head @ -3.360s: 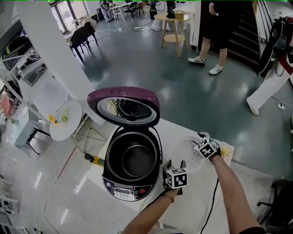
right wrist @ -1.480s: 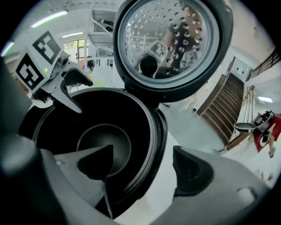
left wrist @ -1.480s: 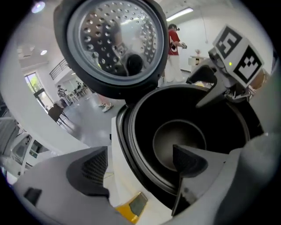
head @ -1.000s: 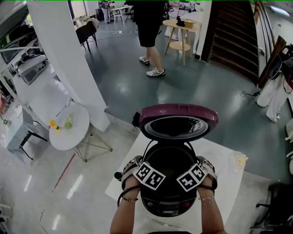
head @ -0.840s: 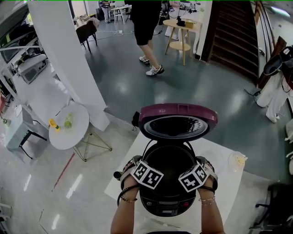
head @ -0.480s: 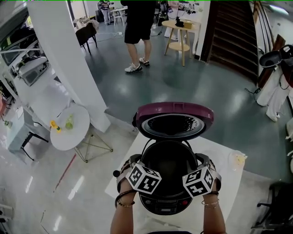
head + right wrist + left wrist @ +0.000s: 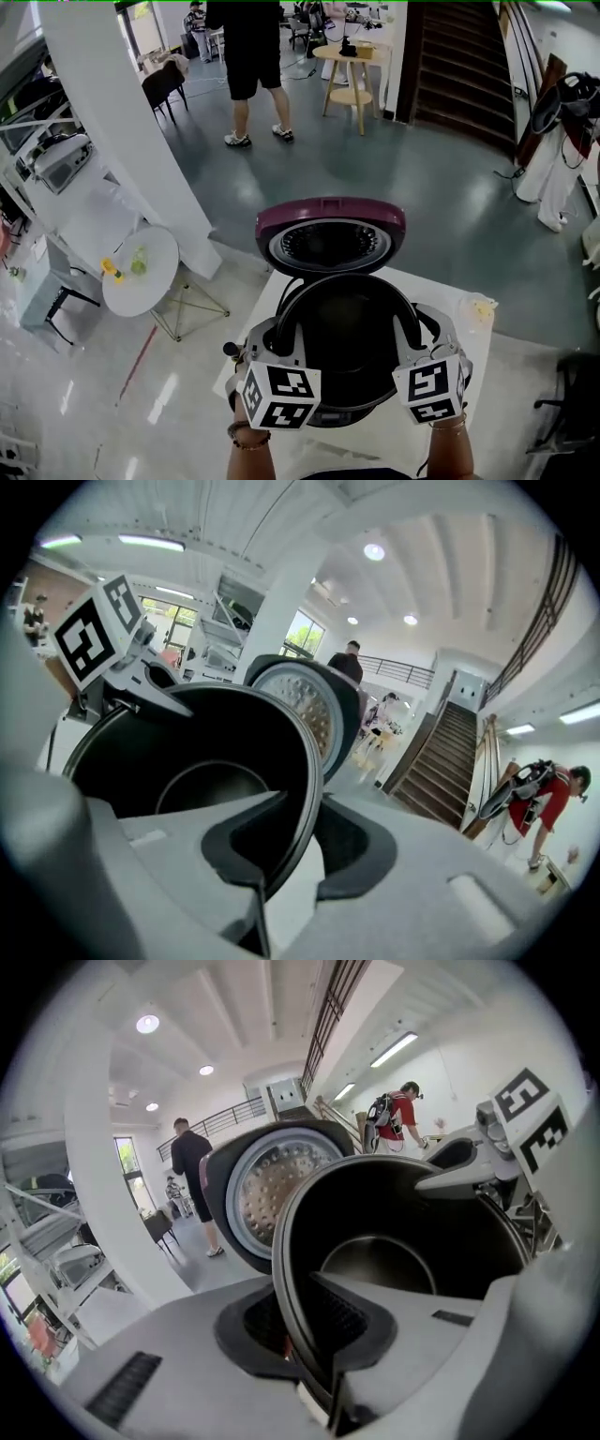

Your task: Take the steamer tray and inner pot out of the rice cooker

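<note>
Gripping the inner pot [image 7: 342, 323] by its rim on opposite sides, the left gripper [image 7: 270, 352] and the right gripper [image 7: 424, 336] hold it up in front of the rice cooker [image 7: 328, 214], whose purple lid stands open behind. Each gripper's jaws are closing. The left gripper view shows the pot's thin dark rim running between the pads, one pad inside the wall and one outside. The right gripper view shows the same pinch on the other side. The pot sits roughly level between them, and its dark inside and round bottom are bare, with no tray in it. From the head view the pot hides most of the cooker's body, so I cannot tell whether its base is fully clear of the well. It looks raised, which I take to mean the lift-out is under way. A pale thing with a yellowish patch [image 7: 476, 307] lies near the far right corner of the white table [image 7: 480, 352], and I cannot tell whether it is the steamer tray. Since nothing rests in the pot, the tray step appears done. What seems left is carrying the pot clear and setting it down on the table.
</note>
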A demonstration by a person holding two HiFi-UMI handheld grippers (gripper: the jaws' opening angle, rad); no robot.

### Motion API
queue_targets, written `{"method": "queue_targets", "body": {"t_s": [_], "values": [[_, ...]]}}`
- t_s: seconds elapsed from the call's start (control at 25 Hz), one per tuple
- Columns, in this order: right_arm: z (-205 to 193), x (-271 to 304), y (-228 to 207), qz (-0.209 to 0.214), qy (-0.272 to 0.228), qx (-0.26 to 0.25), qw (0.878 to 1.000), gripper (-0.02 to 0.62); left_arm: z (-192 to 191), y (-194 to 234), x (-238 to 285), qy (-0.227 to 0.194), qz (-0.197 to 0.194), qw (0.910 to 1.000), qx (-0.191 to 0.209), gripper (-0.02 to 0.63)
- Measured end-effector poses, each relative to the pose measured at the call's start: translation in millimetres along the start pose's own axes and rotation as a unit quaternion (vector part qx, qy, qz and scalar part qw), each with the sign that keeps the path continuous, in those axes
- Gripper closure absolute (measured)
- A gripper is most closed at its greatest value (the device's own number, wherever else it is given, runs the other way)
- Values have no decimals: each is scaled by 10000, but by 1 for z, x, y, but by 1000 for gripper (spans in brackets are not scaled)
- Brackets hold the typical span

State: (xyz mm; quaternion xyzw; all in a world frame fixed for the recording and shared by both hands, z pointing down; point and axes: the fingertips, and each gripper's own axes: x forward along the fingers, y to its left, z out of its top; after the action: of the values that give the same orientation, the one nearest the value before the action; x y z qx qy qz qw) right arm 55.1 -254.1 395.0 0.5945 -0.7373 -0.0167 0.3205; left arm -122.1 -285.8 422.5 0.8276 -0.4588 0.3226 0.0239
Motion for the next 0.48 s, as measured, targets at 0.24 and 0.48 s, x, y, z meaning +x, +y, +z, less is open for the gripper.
{"method": "queue_targets", "body": {"t_s": [0.24,0.48], "values": [[-15,-68,-48,-452,-246,385,9979,532,39,-59,-21,-464,-340,9983,46,574],[-66,-137,-95,-764,-229,886,9929,546,70,-144,-29,-700,-888,9932,259,574]]}}
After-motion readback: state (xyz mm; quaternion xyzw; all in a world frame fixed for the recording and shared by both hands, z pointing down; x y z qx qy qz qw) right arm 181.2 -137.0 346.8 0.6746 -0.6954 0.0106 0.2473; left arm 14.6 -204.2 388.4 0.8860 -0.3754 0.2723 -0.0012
